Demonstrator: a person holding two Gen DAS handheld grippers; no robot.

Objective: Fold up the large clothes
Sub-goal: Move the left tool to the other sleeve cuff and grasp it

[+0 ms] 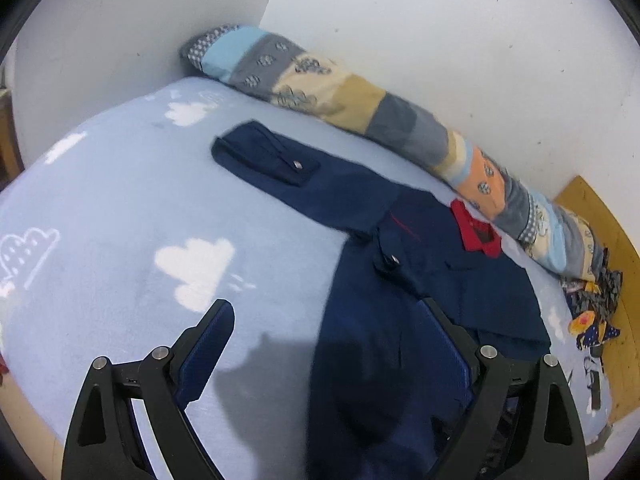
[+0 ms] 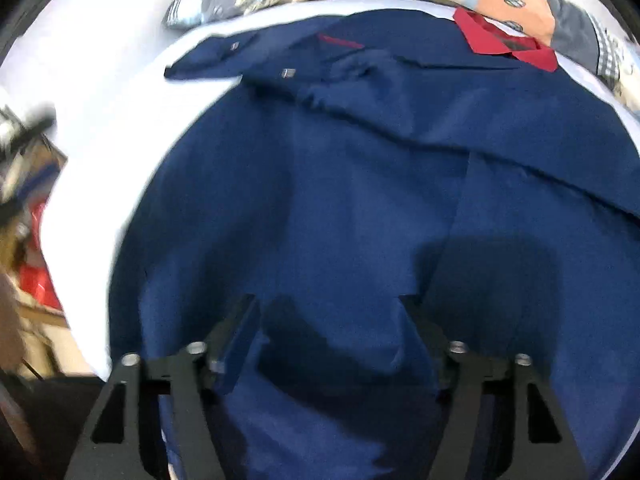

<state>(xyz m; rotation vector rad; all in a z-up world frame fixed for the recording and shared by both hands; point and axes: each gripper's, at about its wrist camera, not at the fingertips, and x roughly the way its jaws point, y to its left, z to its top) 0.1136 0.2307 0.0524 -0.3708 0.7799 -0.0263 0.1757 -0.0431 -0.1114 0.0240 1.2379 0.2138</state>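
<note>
A large navy jacket (image 1: 420,280) with a red collar (image 1: 476,234) lies flat on a light blue bed sheet (image 1: 120,200) printed with white clouds. One sleeve (image 1: 268,160) stretches out to the left, its cuff folded over. My left gripper (image 1: 328,308) is open and hovers over the jacket's left edge, one finger above the sheet and the other above the cloth. In the right wrist view the jacket (image 2: 360,180) fills the frame, with the red collar (image 2: 504,44) at the top. My right gripper (image 2: 328,300) points steeply down over the lower body of the jacket, jaws apart, with no cloth pinched.
A long patchwork bolster (image 1: 360,100) runs along the white wall behind the jacket. At the right stand a wooden board (image 1: 600,232) and a small heap of patterned cloth (image 1: 596,312). Blurred clutter with something red (image 2: 36,280) lies off the bed's left side.
</note>
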